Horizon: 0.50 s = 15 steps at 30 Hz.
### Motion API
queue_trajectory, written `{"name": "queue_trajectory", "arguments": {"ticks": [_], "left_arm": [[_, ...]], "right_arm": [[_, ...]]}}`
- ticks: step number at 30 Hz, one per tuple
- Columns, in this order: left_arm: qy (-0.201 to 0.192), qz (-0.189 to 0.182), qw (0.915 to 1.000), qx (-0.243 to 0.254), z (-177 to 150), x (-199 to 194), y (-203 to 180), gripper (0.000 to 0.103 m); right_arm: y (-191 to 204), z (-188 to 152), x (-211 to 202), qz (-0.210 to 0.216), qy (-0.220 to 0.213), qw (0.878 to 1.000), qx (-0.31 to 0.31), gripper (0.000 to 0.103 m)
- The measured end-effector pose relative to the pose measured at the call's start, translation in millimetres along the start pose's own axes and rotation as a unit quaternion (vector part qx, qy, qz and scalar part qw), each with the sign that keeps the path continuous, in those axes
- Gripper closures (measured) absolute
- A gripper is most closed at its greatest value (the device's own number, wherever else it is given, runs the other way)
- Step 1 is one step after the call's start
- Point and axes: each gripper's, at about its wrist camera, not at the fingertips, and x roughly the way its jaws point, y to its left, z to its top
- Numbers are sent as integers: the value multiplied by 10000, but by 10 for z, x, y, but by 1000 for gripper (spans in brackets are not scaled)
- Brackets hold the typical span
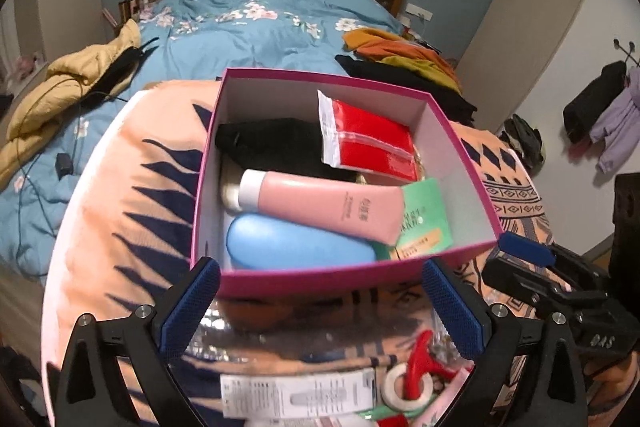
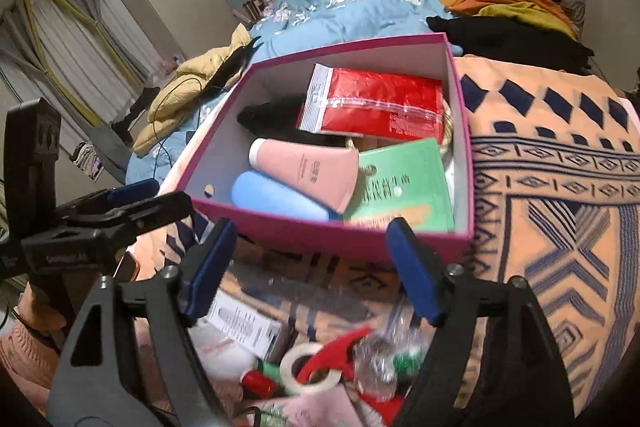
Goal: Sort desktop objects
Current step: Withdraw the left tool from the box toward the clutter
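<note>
Sorting partly done: box half filled, a pile left in front of it

Judging from both wrist views, roughly midway. Already inside the pink box (image 1: pixel 456 131): a pink tube (image 1: pixel 324 205) lying across the middle, a blue case (image 1: pixel 300 245) against the near wall, a red zip pouch (image 1: pixel 370 139) toward the far right corner, a green packet (image 1: pixel 426 217) at the near right, something black (image 1: pixel 272 143) at the far left. Room left along the right wall of the box.

Still outside, just in front of the box's near wall on the patterned surface (image 2: pixel 560 187): a tape roll (image 2: pixel 310 367), a red clip-like thing (image 2: pixel 340 347) lying across the roll, a white printed carton (image 2: pixel 244 323) to the left, crinkled clear plastic wrapping (image 2: pixel 384 347) to the right, plus several small items too blurred to name.

Left gripper (image 1: pixel 320 307) hovering over that pile, jaws spread wide, grasping nothing. Right gripper (image 2: pixel 312 267) likewise above the pile, jaws released and empty, beside the left one on the near side of the box.

Left to do, probably: lifting the remaining pile items one by one over the near wall into the box.
</note>
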Motion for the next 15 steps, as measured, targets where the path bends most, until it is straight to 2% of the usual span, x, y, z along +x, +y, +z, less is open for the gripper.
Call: {"name": "queue_trajectory", "arguments": {"ticks": [1, 3, 5, 9, 15], "left_arm": [[-28, -22, 10000, -16, -40, -39, -19, 1], [-54, -68, 9999, -55, -110, -105, -52, 1], [-36, -114, 9999, -101, -165, -150, -75, 1], [-19, -172, 9997, -161, -272, -249, -128, 1], [-334, 254, 9991, -16, -388, -485, -243, 1]], "right_arm": [[21, -40, -24, -11, -4, 10000, 5, 21], [46, -112, -69, -33, 7, 10000, 24, 11], [67, -192, -140, -76, -59, 10000, 15, 5], [117, -304, -214, -130, -103, 9999, 6, 2], [184, -407, -294, -90, -126, 9999, -8, 1]]}}
